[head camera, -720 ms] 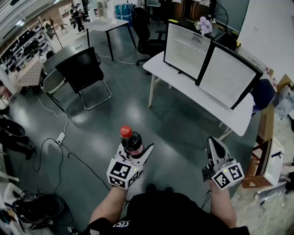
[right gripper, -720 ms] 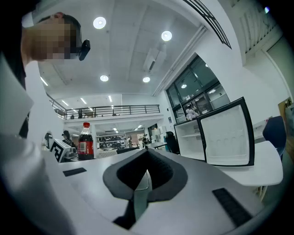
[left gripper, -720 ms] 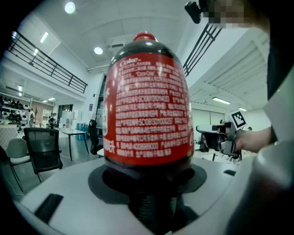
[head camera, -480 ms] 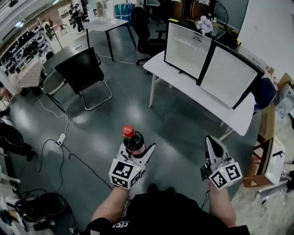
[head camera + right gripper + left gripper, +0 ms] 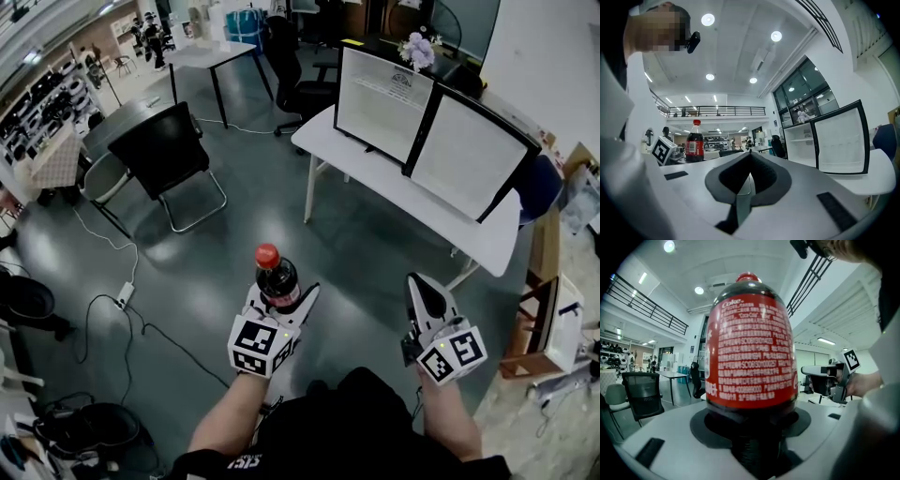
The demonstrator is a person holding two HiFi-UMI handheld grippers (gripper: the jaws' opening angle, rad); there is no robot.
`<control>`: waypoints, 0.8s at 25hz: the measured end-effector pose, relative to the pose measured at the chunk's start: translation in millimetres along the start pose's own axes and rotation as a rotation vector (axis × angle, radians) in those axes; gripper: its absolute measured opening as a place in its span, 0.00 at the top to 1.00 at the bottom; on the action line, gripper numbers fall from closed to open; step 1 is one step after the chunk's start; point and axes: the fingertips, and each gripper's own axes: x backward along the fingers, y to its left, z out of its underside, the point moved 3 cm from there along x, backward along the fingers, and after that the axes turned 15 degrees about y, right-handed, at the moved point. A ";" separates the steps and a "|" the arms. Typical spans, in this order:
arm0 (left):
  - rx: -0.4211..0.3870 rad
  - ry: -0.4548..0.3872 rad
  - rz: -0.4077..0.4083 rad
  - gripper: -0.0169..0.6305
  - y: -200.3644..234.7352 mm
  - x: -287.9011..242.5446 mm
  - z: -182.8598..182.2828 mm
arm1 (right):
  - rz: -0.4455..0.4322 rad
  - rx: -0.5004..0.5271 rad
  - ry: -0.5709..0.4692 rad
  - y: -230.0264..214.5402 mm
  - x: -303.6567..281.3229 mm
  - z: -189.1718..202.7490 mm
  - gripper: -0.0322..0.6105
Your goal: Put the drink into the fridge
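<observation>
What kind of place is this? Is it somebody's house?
Probably not a house. It looks like a big office or workshop hall: there's a black office chair, a long white table, and a power strip with cables lying on a grey floor.

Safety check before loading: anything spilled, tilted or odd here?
Nothing stands out. The cola bottle stands upright and capped in the left gripper; the fridge has its door open.

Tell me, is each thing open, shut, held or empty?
Bottle: capped, upright, held in the left claw.
Left claw: shut on the bottle.
Right claw: shut, empty.
Fridge door: open.
Chair: empty.
</observation>
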 end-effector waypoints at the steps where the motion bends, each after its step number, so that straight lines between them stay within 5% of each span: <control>1: 0.002 0.000 0.000 0.57 3.1 -1.6 -0.1 | -0.001 0.001 0.004 0.5 -3.8 0.2 0.93; 12: 0.045 0.036 -0.036 0.57 53.4 -51.8 3.2 | -0.028 -0.047 0.012 -54.3 -72.4 1.1 0.93; 20: 0.085 0.058 -0.061 0.57 115.1 -132.8 -29.4 | -0.082 -0.049 0.042 -127.2 -168.2 -21.7 0.93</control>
